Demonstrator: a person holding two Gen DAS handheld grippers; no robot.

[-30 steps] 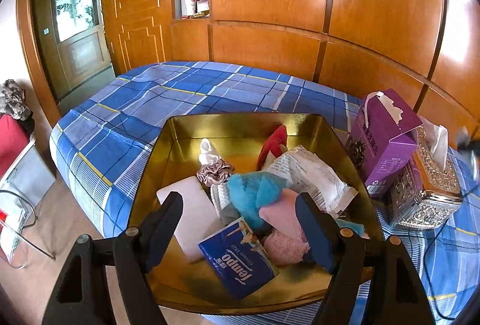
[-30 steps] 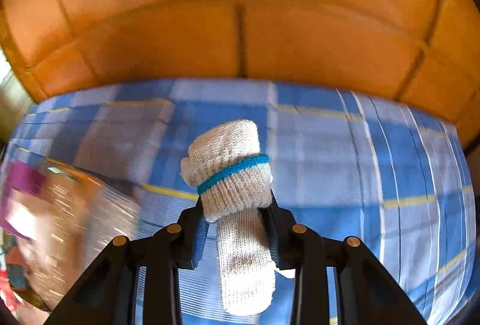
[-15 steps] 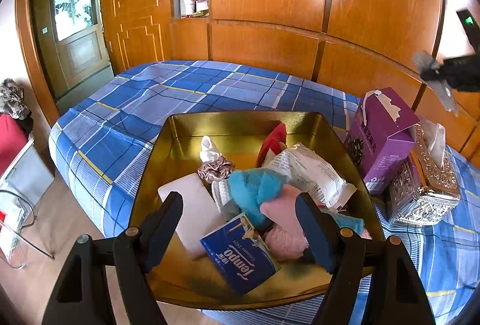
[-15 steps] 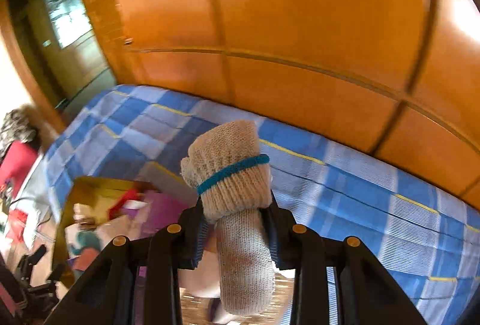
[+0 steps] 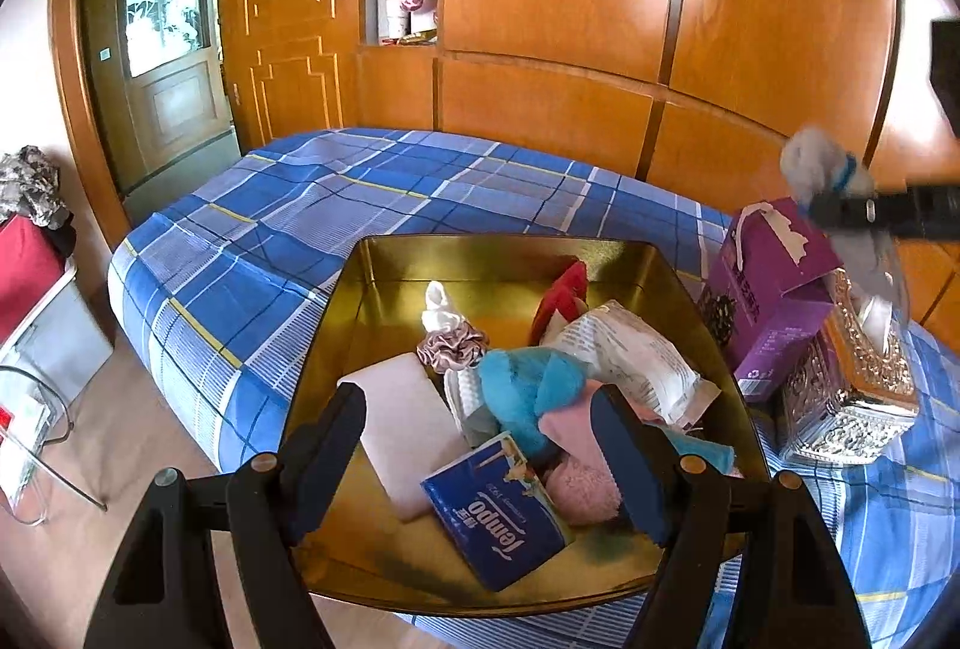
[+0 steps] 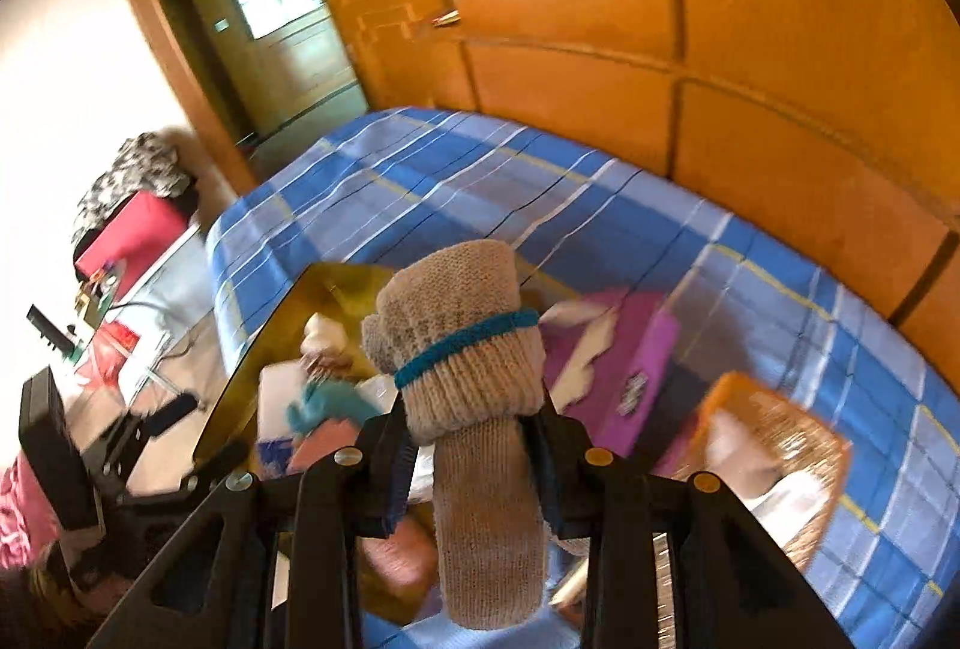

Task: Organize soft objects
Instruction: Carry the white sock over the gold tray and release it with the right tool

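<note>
Overhead, the right gripper (image 6: 474,445) carries a rolled knit sock (image 6: 462,343) above the bed (image 5: 336,205).
Its fingers (image 6: 390,460) pinch the beige sock, banded by a blue elastic, just below the roll; the sock hangs in the air near the purple box (image 5: 765,289) and the ornate tissue box (image 5: 852,397). The left gripper (image 5: 480,445) hovers over the gold tray (image 5: 372,301), fingers wide and holding nothing, with a Tempo tissue pack (image 5: 498,511), a teal plush (image 5: 528,391) and a scrunchie (image 5: 450,349) in the tray.
</note>
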